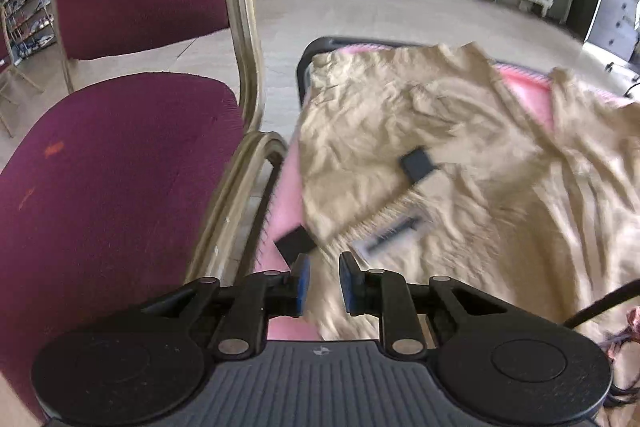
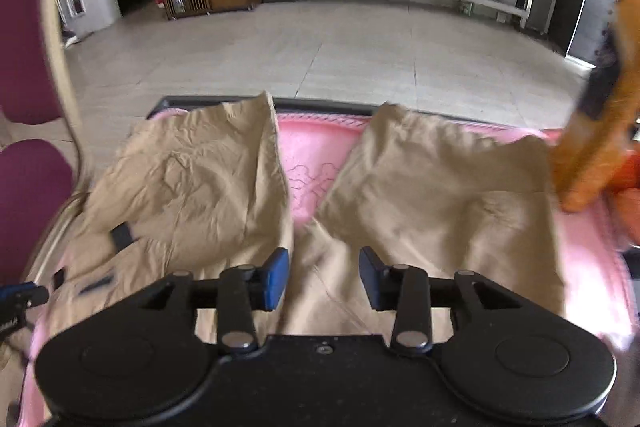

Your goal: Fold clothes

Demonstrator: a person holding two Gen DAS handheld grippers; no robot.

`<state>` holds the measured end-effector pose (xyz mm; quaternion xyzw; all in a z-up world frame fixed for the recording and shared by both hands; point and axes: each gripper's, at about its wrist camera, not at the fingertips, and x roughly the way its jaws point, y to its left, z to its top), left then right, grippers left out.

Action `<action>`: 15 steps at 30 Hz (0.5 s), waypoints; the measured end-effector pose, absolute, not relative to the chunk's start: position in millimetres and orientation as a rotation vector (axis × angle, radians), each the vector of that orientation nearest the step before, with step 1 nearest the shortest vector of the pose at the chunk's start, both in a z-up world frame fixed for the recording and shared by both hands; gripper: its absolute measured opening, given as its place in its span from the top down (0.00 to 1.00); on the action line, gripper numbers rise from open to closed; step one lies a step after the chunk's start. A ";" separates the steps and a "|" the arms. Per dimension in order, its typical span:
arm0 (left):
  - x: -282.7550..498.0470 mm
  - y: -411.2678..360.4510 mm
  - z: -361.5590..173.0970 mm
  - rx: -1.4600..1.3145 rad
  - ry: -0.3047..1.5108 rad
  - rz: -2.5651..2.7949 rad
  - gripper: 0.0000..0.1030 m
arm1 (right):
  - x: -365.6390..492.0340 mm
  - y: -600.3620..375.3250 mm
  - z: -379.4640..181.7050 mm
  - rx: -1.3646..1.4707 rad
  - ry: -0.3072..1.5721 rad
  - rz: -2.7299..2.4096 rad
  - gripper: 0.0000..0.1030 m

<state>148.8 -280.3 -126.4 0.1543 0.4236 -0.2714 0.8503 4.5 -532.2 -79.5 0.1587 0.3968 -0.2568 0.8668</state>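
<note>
A pair of beige shorts [image 1: 440,131] lies spread on a pink padded surface [image 1: 532,95], waistband towards me. A white label [image 1: 394,229] and a black tab [image 1: 418,163] show near the waistband. My left gripper [image 1: 325,283] hovers over the waistband's left end, jaws narrowly apart, with the cloth lying below and nothing pinched. In the right wrist view both legs of the shorts [image 2: 192,179] fan away from me, with pink surface [image 2: 316,155] between them. My right gripper [image 2: 324,277] is open above the crotch area and holds nothing.
A maroon chair [image 1: 112,163] with a beige metal frame stands close against the surface's left edge, also visible as the chair [image 2: 28,187]. An orange and black object [image 2: 600,131] leans at the right edge. Beyond the dark far rim [image 2: 328,105] is tiled floor.
</note>
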 end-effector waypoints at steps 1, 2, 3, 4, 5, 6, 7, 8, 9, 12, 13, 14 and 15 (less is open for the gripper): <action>140.0 -277.5 -125.1 0.309 0.907 -0.586 0.80 | -7.9 -530.2 -75.6 0.337 0.817 -0.537 0.58; 131.9 -275.7 -125.5 0.298 0.920 -0.601 0.80 | -20.3 -528.2 -71.6 0.342 0.804 -0.536 0.58; 124.5 -276.0 -128.3 0.296 0.936 -0.616 0.80 | -32.7 -526.2 -67.7 0.346 0.790 -0.535 0.58; 118.6 -277.7 -132.1 0.301 0.951 -0.627 0.80 | -42.9 -524.8 -66.2 0.354 0.777 -0.534 0.57; 115.5 -280.7 -136.5 0.307 0.958 -0.630 0.80 | -47.5 -525.2 -71.9 0.370 0.768 -0.530 0.57; 113.8 -284.5 -141.1 0.313 0.960 -0.632 0.80 | -49.8 -527.0 -81.6 0.393 0.766 -0.526 0.58; 112.0 -288.2 -145.8 0.319 0.962 -0.633 0.80 | -50.7 -528.8 -91.7 0.427 0.764 -0.517 0.60; 112.5 -291.1 -149.4 0.321 0.960 -0.631 0.80 | -48.7 -530.8 -102.6 0.485 0.761 -0.500 0.66; 114.5 -293.5 -152.2 0.319 0.956 -0.627 0.80 | -46.7 -532.8 -113.4 0.543 0.758 -0.482 0.82; 119.4 -302.0 -161.9 0.338 0.940 -0.615 0.83 | -29.1 -531.0 -138.6 0.712 0.716 -0.304 0.89; 119.2 -305.5 -165.5 0.366 0.928 -0.604 0.83 | -22.0 -529.6 -146.2 0.766 0.697 -0.232 0.88; 118.6 -308.9 -169.4 0.409 0.917 -0.583 0.84 | -13.3 -527.3 -154.1 0.814 0.687 -0.153 0.88; 117.3 -311.4 -172.9 0.457 0.906 -0.562 0.83 | -0.9 -522.8 -162.2 0.841 0.703 -0.072 0.88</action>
